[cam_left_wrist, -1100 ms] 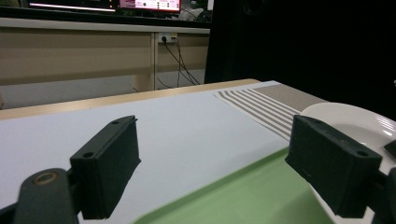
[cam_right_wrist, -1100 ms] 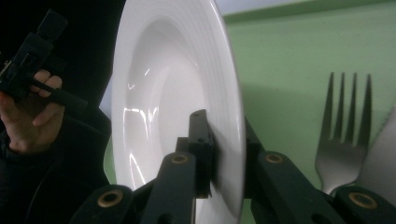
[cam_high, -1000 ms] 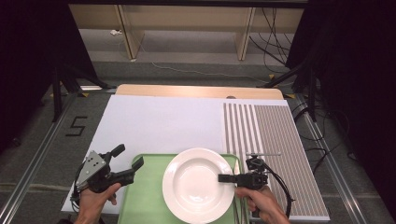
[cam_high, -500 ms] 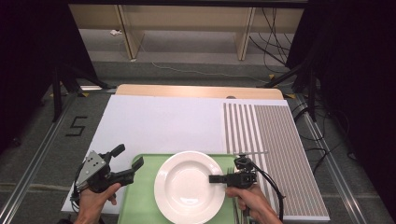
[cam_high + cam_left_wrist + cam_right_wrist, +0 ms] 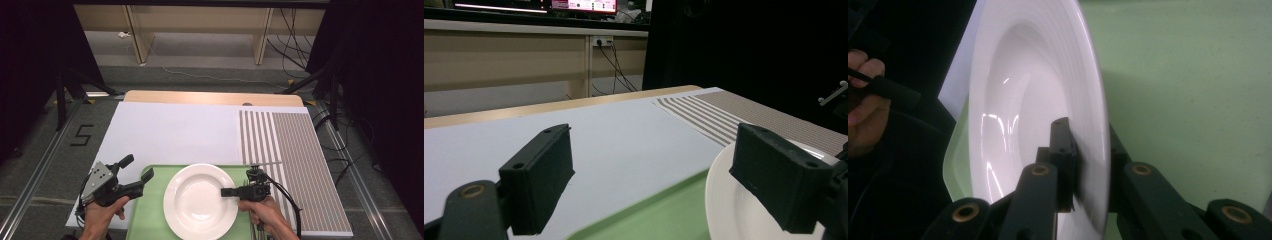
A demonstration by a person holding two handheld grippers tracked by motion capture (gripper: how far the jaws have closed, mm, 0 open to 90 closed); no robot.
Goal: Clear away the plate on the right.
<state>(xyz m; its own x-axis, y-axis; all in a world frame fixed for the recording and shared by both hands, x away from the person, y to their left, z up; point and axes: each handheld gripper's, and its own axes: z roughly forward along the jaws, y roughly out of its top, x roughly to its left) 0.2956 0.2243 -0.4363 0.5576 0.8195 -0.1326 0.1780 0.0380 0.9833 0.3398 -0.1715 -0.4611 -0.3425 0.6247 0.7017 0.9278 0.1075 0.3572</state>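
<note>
A white plate [image 5: 200, 202] lies over a green tray [image 5: 149, 216] at the table's near edge. My right gripper [image 5: 229, 192] is shut on the plate's right rim; in the right gripper view its jaws [image 5: 1087, 150] pinch the rim of the plate [image 5: 1033, 110], one on each side, with the tray [image 5: 1188, 75] behind. My left gripper [image 5: 138, 169] hovers at the tray's left corner, open with nothing between its fingers. In the left gripper view its jaws [image 5: 659, 182] stand wide apart, with the plate [image 5: 729, 215] low on the right and the tray [image 5: 649, 215] below.
A white mat [image 5: 170, 130] covers the middle of the table. A grey striped mat [image 5: 295, 160] lies to the right. The wooden table edge [image 5: 210, 97] runs along the back. A cable [image 5: 289, 200] trails from my right gripper.
My right gripper has carried the plate a little to the left over the tray. The left gripper has stayed where it was.
</note>
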